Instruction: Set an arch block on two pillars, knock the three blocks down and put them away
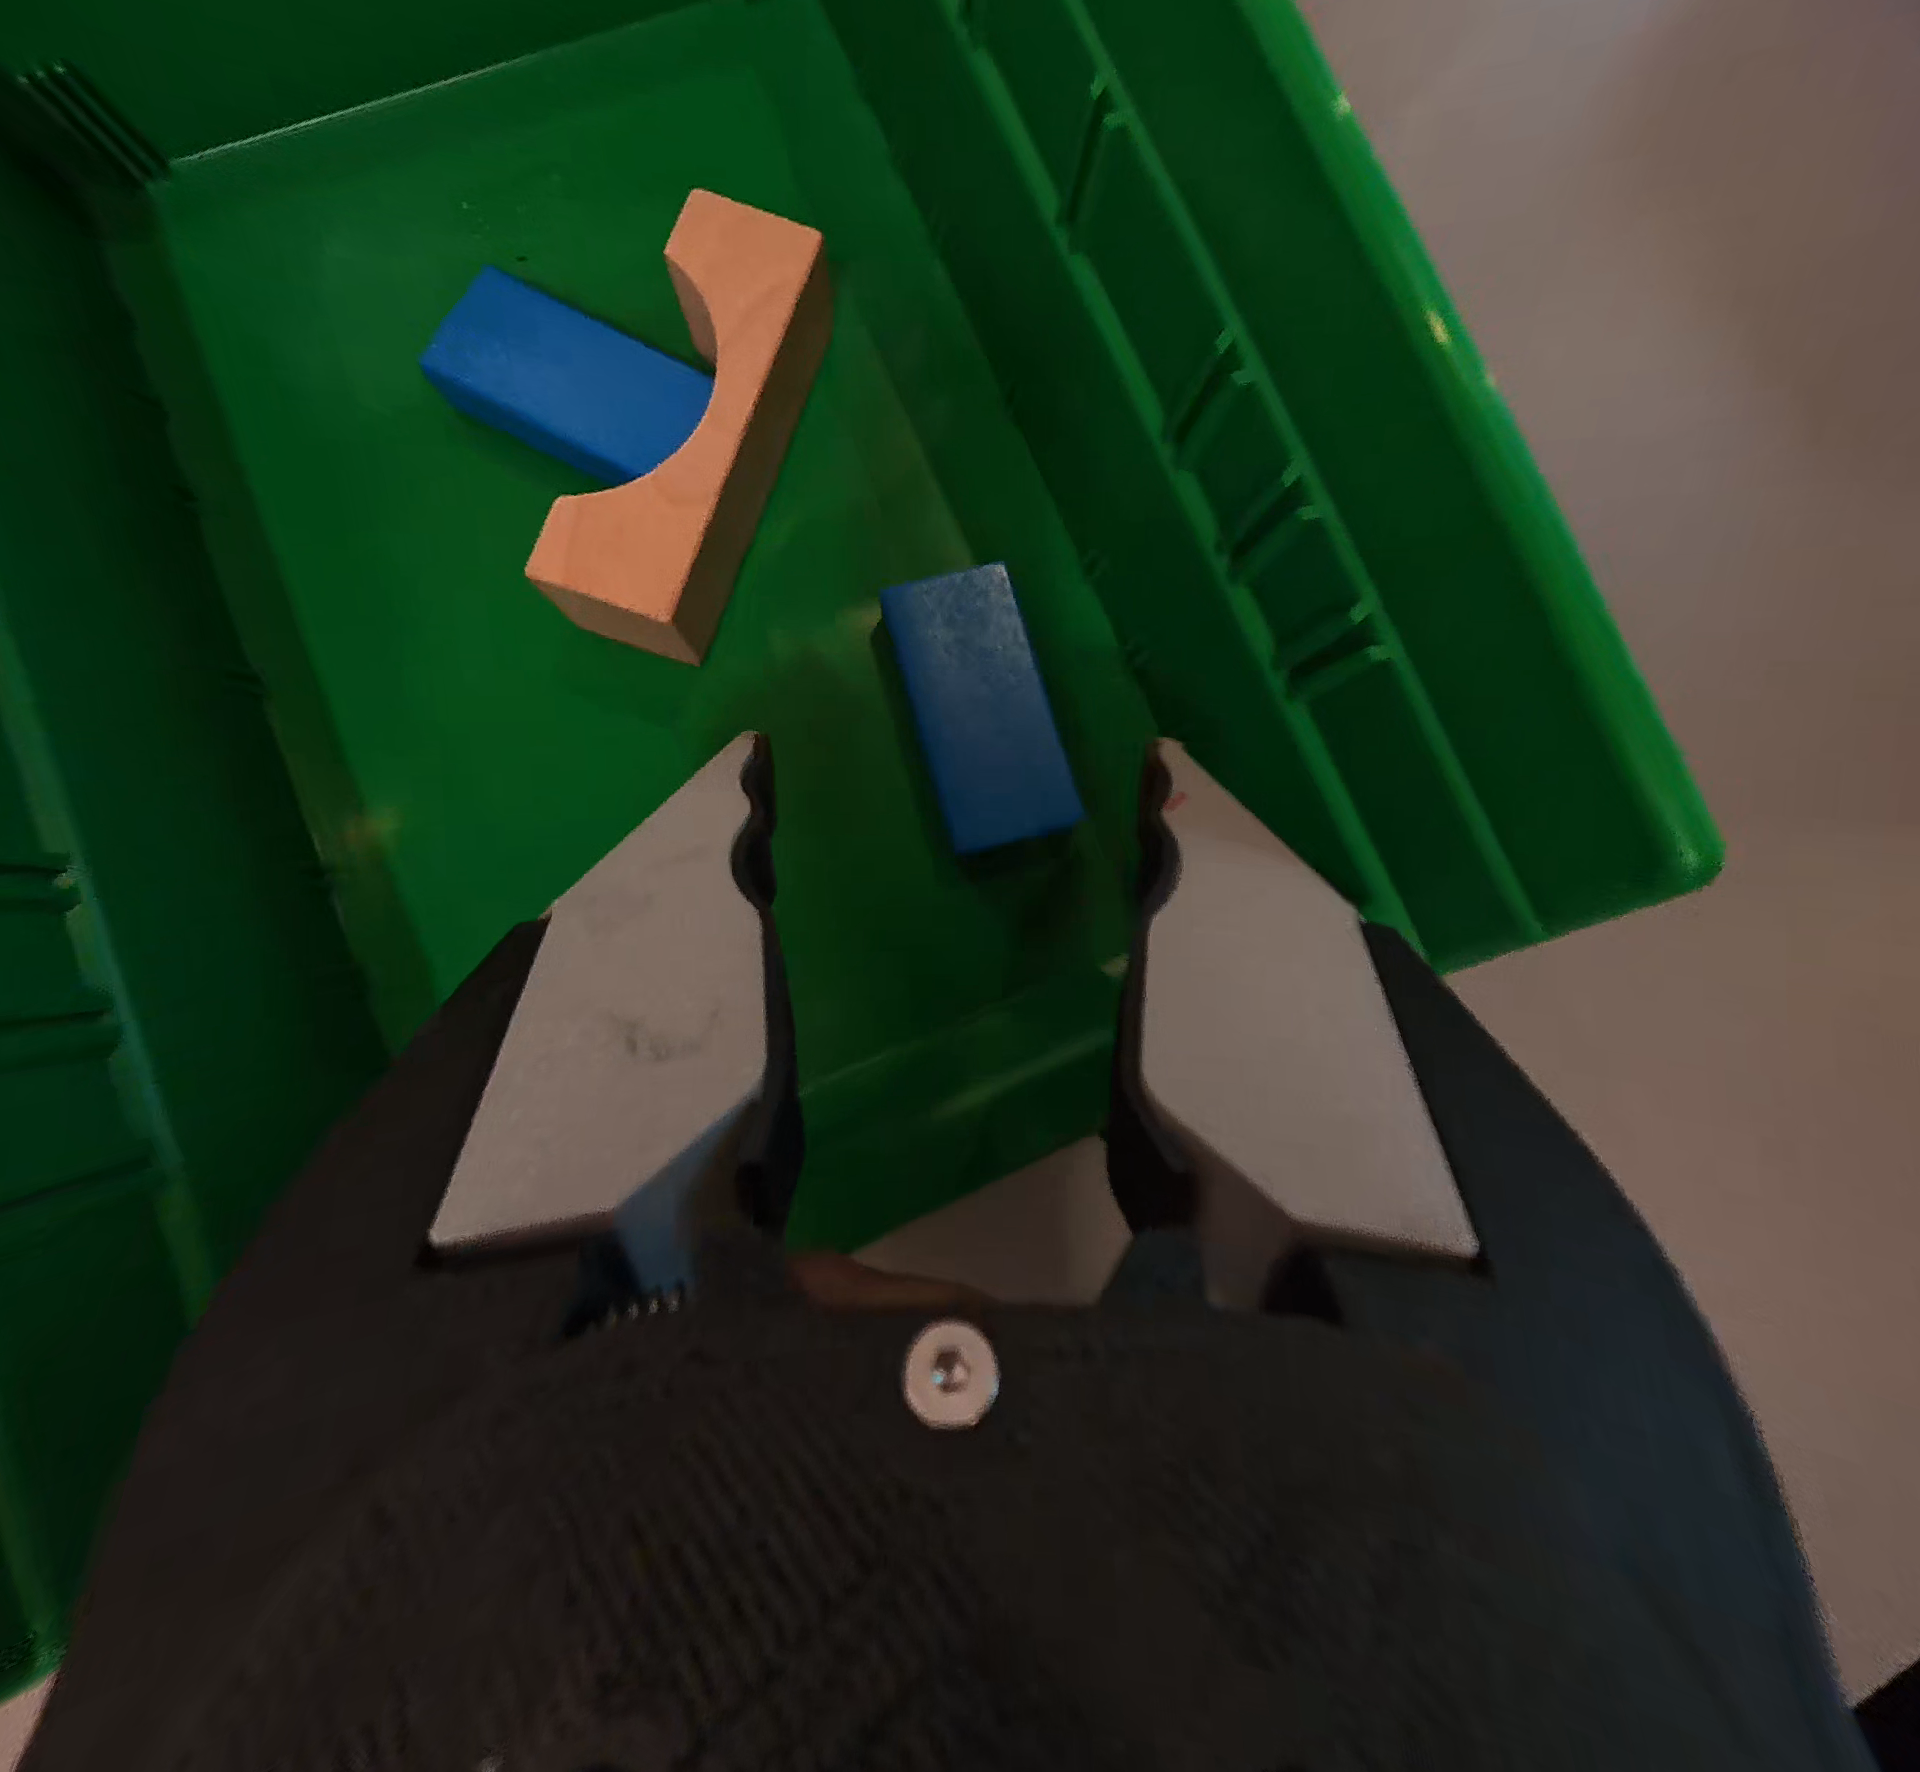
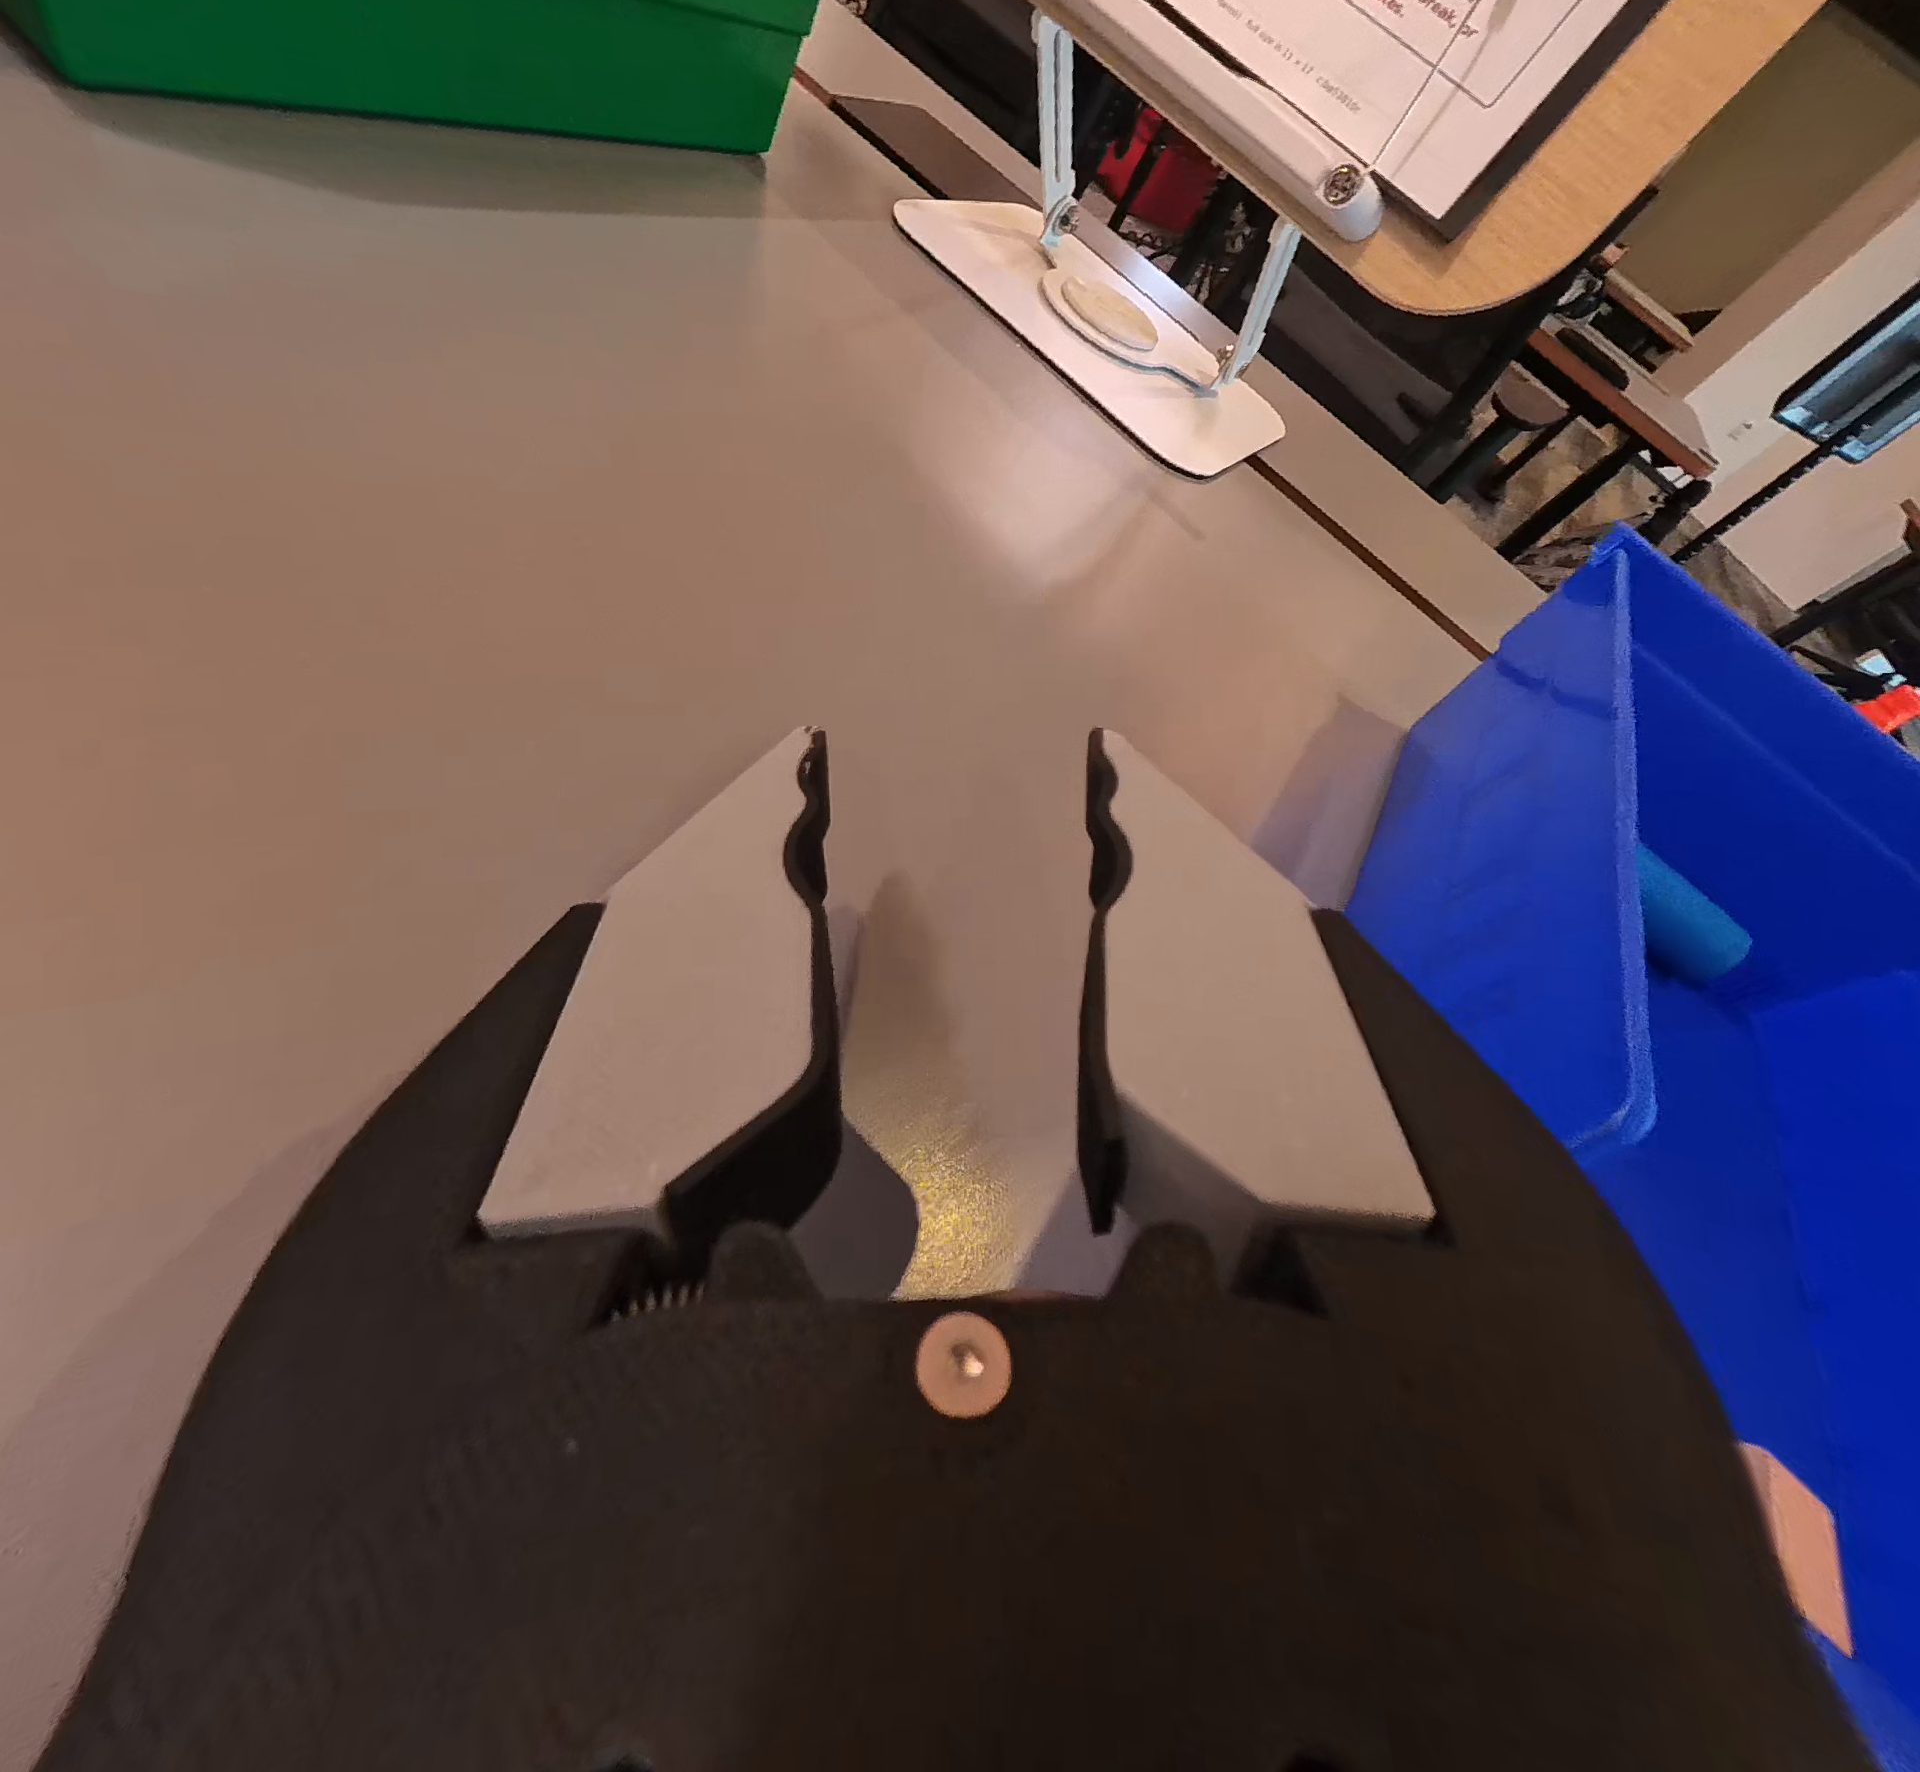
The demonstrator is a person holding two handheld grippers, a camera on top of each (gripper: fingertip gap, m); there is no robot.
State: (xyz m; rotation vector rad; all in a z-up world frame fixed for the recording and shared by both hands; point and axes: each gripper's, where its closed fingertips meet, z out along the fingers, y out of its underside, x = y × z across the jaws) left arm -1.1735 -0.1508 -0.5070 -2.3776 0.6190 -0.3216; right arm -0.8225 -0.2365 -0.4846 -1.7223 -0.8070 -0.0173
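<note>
Left gripper [image 1: 956,756] poised over the green bin [image 1: 1195,288], jaws spread wide, nothing between the pads. On the bin floor: wooden arch block [image 1: 696,444] lying flat near the middle, one blue pillar block [image 1: 561,372] with its end tucked into the arch's hollow, the second blue pillar block [image 1: 977,704] lying apart, close to the ribbed side wall and just ahead of the fingertips, untouched by either. Right gripper [image 2: 956,787] low over the bare grey bench [image 2: 416,527], jaws moderately apart, holding nothing. Blue bin [image 2: 1507,891] at the bench's right edge, a teal cylinder [image 2: 1688,927] inside. White document stand [image 2: 1091,340] near the far edge.
</note>
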